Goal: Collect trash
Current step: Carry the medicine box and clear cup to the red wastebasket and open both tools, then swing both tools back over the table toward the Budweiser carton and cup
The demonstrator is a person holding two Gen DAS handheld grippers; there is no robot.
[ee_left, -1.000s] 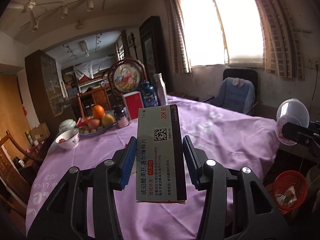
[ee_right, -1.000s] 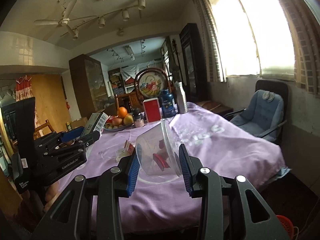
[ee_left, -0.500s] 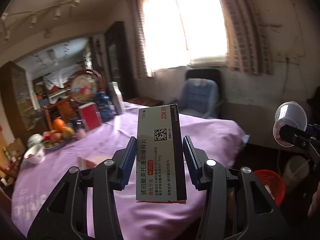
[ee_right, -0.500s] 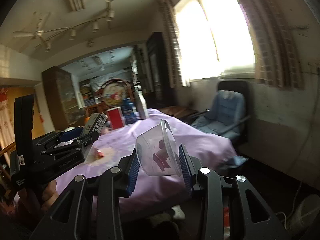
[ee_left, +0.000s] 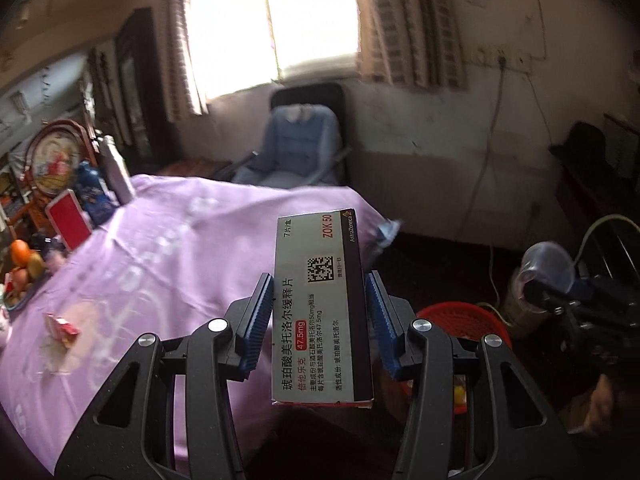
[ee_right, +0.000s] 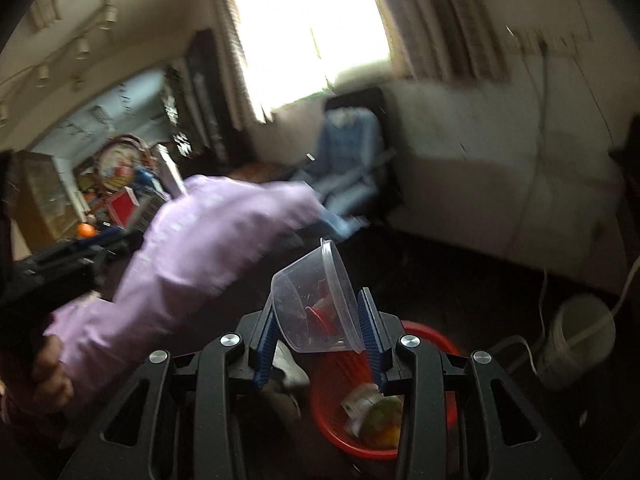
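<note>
On the left, a crumpled red wrapper (ee_left: 61, 330) lay on the table (ee_left: 168, 240) under its lilac cloth, with fruit (ee_left: 22, 260) near the far edge. The left claw (ee_left: 319, 322) was clamped on an upright medicine box (ee_left: 320, 308), held off the table's corner. Right of it, on the floor, stood a red basket (ee_right: 332, 396) with trash inside. The right claw (ee_right: 318, 340) gripped a clear plastic container (ee_right: 316, 304), tilted on its side above that basket.
</note>
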